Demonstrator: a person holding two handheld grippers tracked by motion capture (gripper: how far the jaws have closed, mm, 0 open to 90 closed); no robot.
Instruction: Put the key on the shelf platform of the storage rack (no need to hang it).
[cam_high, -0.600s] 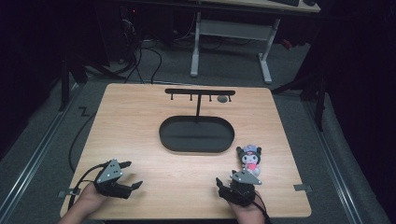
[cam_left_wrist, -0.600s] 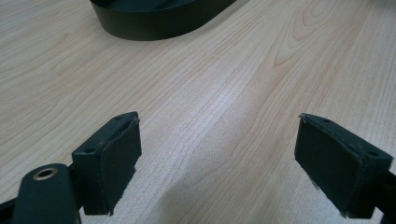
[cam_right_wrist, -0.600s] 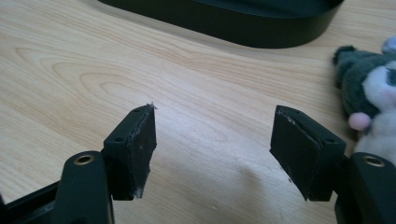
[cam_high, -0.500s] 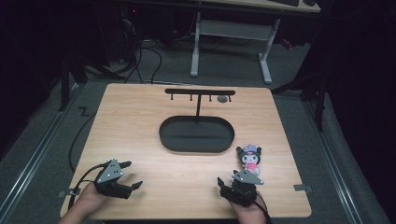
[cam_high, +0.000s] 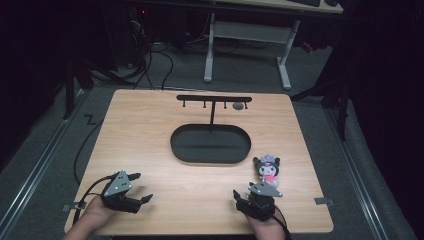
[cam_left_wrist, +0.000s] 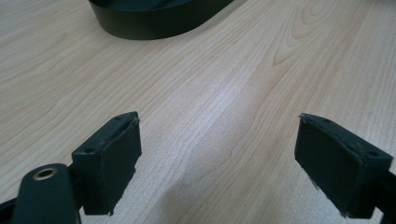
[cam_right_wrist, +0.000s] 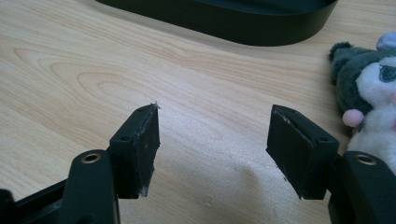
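Bare wood between both tongs; plush toy (cam_high: 267, 170) beside right tongs (cam_right_wrist: 212, 149).

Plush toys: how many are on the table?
1. The plush toy lies near the table's right edge, just ahead of the right gripper, beside the black oval tray.

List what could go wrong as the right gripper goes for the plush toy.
The right gripper stands open beside the plush toy, which lies off to one side of its jaws, so a straight close may miss.
The soft toy could be nudged toward the near table edge.
The black tray wall sits close behind.
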